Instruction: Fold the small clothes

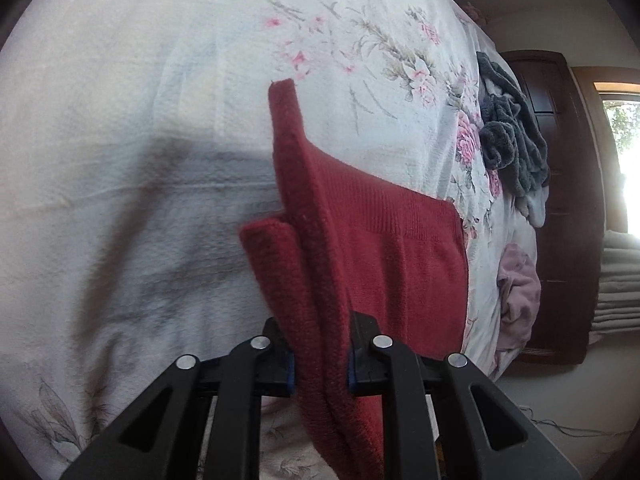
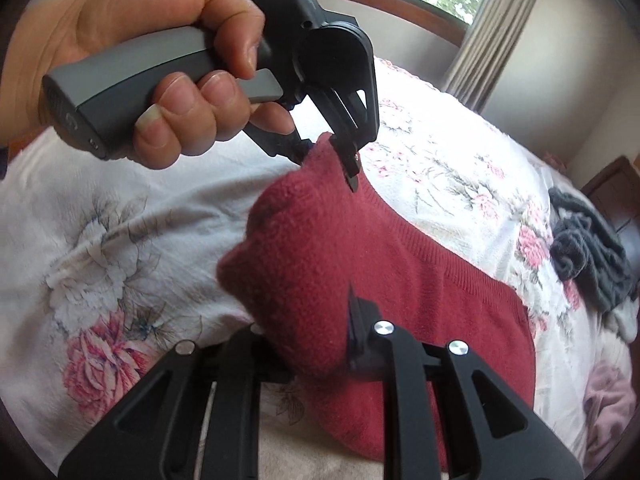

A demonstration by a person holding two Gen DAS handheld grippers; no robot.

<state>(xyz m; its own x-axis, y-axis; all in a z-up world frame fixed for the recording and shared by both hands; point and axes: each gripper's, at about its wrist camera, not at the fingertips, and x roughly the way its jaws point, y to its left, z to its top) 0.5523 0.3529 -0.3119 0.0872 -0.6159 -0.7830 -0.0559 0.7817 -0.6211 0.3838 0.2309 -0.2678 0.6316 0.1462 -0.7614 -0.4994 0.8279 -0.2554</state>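
- Left claw [image 1: 322, 364] clamps the red knit [image 1: 400, 248] by its doubled edge.
- Right claw [image 2: 316, 360] pinches another bunch of it.
- The knit's edge is lifted; the rest lies on the bed [image 2: 460, 152].
- Soft, light, floppy: best gripped at hems and corners, or it sags.

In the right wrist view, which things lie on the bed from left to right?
Red knit garment, held up by both grippers, then the dark grey clothes pile, then the pale pink cloth at the right edge, all on the floral bedspread.
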